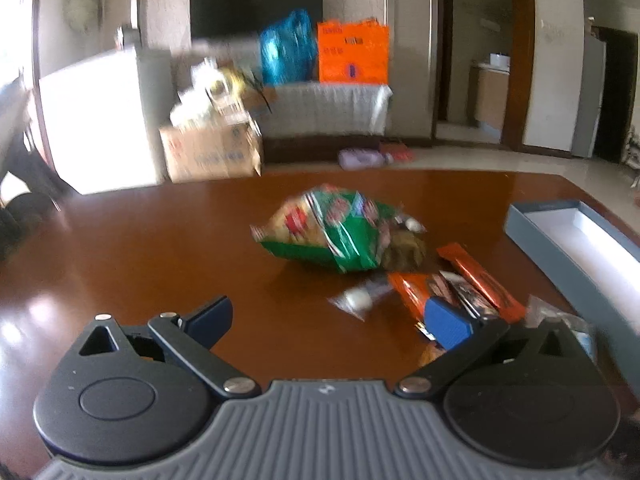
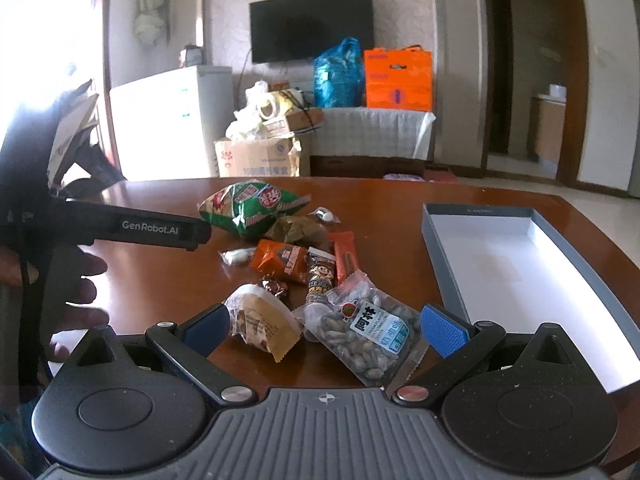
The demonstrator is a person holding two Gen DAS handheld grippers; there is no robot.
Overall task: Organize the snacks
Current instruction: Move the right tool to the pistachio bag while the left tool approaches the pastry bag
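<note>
Left wrist view
Left claw (image 1: pixel 326 322): jaws spread wide, nothing between them, poised above the table (image 1: pixel 140 248).
Picture quality: blurred; fine detail of wrappers not legible.
Green bag (image 1: pixel 332 228): lying mid-table, well ahead of the claw.
Orange packets (image 1: pixel 476 276): loose on the table, right of the claw's line, near the right finger.
Small white sweet (image 1: pixel 358 300): loose, just left of the orange packets.
Box (image 1: pixel 560 256): at the right edge of the table, open, pale floor bare where visible.

Right wrist view
Right claw (image 2: pixel 326 324): jaws spread wide, gripping nothing, low over the near end of the pile.
Seed packet (image 2: pixel 372 332): clear wrapper, flat on the table between the fingers, untouched as far as visible.
Tan wrapped snack (image 2: pixel 260 320): just left of the seed packet, close to the left finger.
Pile: green bag (image 2: pixel 248 208), orange packets (image 2: pixel 284 260) and small sweets clustered mid-table, all outside the box.
Box (image 2: pixel 448 256): right of the pile, interior holding nothing.
Left claw body (image 2: pixel 160 228): entering from the left, reaching toward the green bag.

Progress
Done: nothing placed, judging by the bare box.
Left: every snack, presumably into the box; seed packet the likeliest first pick.
</note>
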